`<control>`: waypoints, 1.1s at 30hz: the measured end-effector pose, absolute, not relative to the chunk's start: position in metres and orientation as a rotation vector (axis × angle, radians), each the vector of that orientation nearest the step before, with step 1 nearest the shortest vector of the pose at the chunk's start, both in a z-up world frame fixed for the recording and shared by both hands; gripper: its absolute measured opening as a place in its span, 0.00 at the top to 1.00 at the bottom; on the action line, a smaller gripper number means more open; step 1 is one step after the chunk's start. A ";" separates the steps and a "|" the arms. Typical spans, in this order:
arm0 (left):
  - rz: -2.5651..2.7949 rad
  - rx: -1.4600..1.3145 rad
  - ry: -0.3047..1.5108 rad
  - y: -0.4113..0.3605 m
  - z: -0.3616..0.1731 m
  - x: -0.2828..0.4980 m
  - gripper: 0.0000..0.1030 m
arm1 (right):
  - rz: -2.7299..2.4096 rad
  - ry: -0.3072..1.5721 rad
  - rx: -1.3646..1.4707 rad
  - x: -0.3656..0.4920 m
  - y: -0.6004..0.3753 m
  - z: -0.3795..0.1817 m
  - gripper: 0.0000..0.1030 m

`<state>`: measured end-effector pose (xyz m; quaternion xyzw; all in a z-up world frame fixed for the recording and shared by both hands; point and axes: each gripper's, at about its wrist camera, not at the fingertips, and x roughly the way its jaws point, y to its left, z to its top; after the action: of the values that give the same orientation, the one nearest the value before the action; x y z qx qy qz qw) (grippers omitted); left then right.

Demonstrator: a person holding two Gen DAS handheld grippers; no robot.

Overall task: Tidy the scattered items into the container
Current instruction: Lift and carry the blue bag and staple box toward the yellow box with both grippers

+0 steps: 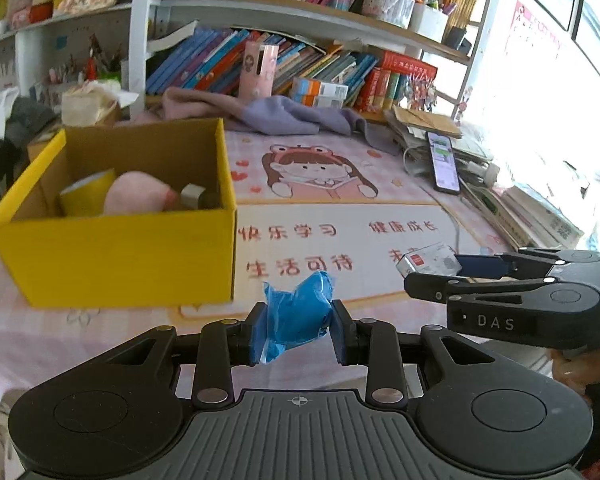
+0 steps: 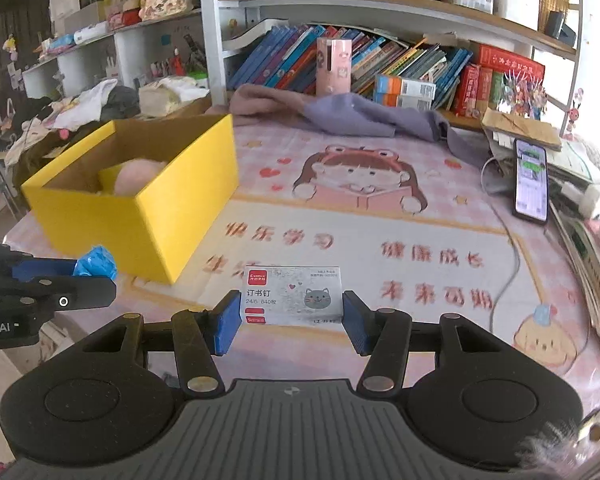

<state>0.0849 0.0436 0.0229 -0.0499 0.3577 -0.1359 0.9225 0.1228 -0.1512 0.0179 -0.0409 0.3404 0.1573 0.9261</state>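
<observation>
My left gripper (image 1: 298,326) is shut on a crumpled blue wrapper (image 1: 300,316), held above the desk mat just right of the yellow cardboard box (image 1: 112,256). A pink plush (image 1: 138,198), a yellow item and a small grey object lie in the box. My right gripper (image 2: 292,314) is shut on a white staple box with a cat print (image 2: 294,296), lifted over the mat. In the left wrist view the right gripper (image 1: 456,274) shows at the right, holding the staple box (image 1: 428,262). The right wrist view has the left gripper (image 2: 100,276) and blue wrapper (image 2: 96,264) at its left, near the yellow box (image 2: 148,216).
A pink cartoon desk mat (image 1: 340,216) covers the table. A purple cloth (image 1: 284,114) lies at the back under shelves of books. A phone (image 1: 443,162) on a cable and stacked papers sit at the right edge. Clothes pile up behind the box at left.
</observation>
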 end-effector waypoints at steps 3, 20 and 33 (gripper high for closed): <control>-0.278 -0.109 0.736 0.050 0.023 0.074 0.70 | 0.338 0.703 -0.095 0.110 -0.143 0.019 0.50; -0.174 -0.178 0.769 0.090 0.014 0.050 0.70 | 0.438 0.723 -0.166 0.079 -0.102 0.019 0.50; -0.114 -0.183 0.775 0.122 0.010 0.042 0.70 | 0.510 0.736 -0.217 0.075 -0.069 0.017 0.50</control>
<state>0.0424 0.1220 0.0098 -0.0893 0.3769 -0.0556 0.9203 0.0748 -0.0686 0.0166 -0.1045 0.3551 0.2462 0.8957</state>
